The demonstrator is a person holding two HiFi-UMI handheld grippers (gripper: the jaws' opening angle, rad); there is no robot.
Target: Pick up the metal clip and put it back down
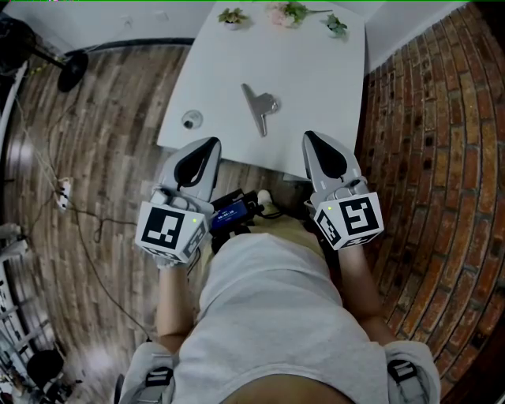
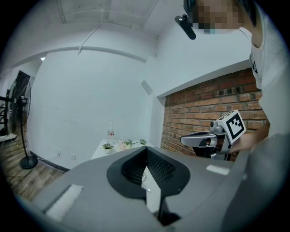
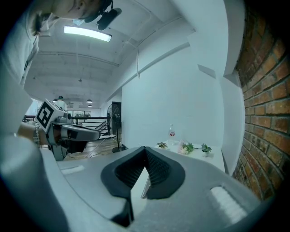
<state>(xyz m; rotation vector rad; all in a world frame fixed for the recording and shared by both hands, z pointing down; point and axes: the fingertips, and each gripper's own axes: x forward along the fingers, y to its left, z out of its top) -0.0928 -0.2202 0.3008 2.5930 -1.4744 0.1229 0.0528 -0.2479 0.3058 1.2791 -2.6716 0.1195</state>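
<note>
Head view: silvery metal clip (image 1: 260, 108) flat on white rectangular table (image 1: 335, 75), long axis roughly 11-to-5 o'clock. Lies at 1 o'clock from grey left gripper (image 1: 211, 145), 11 o'clock from grey right gripper (image 1: 309, 139), about equally near. Both jaws closed, holding nothing.

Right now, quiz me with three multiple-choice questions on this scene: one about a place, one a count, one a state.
1. Where is the silver metal clip? A) on the white table B) on a chair C) between jaws.
2. How many small green potted plants line the table's far edge? A) one B) three C) six.
3. How stand the left hand-held gripper and right hand-held gripper? A) wide open B) shut, empty C) shut on the clip.
Answers: A, it lies mid-table; B, three show along that edge; B, each gripper view shows jaws meeting on nothing.
</note>
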